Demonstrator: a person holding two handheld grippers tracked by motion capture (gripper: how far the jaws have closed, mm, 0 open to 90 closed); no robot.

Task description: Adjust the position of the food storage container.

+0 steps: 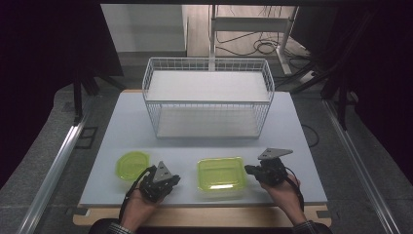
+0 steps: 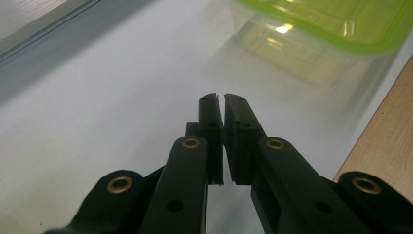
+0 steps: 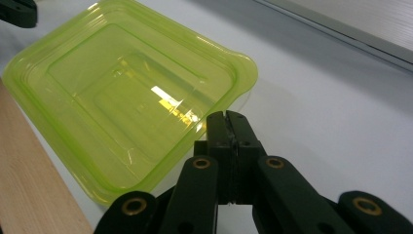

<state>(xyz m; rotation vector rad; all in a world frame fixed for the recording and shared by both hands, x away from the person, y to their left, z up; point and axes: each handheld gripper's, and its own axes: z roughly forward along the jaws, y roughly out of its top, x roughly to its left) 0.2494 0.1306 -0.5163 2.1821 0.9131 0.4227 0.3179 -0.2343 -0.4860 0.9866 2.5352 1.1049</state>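
High view: both closed tools, left tool (image 1: 171, 179) and right tool (image 1: 249, 170), flank the square container (image 1: 220, 173).

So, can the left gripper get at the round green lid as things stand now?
Probably yes. The round green lid lies flat on the white table, just beside the left gripper, with nothing between them. The gripper's jaws are shut, though, and point toward the rectangular green-lidded container, so it must turn and open.

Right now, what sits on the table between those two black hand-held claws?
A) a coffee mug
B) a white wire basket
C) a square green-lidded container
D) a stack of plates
C: the square container with the green lid sits between the left gripper and the right gripper; the wire basket stands farther back.
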